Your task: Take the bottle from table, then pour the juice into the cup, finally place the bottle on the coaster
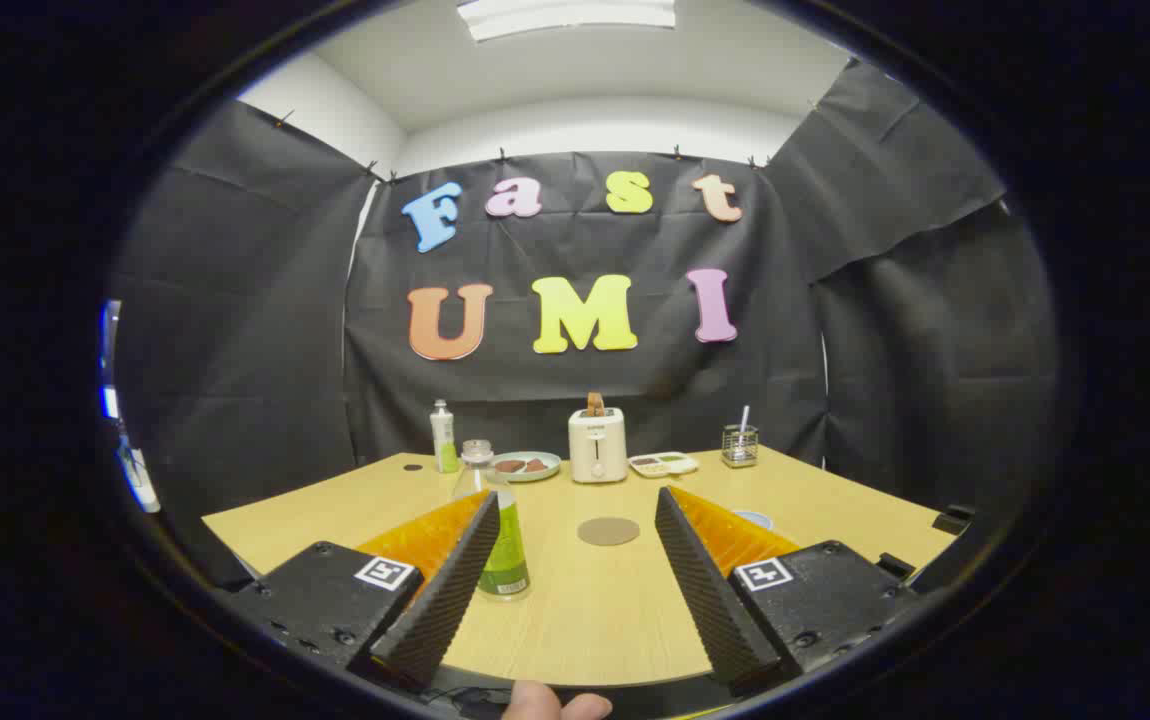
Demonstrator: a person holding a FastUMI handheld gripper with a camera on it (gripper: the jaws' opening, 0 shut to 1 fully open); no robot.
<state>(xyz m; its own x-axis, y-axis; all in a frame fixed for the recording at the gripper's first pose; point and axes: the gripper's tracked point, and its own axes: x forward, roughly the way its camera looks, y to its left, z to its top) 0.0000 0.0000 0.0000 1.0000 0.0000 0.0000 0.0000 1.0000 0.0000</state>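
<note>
gripper open; bottle beside left finger.

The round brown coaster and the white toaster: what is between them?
Nothing: in the gripper view, bare wooden table runs from the round brown coaster to the white toaster. The open gripper holds nothing.
</note>
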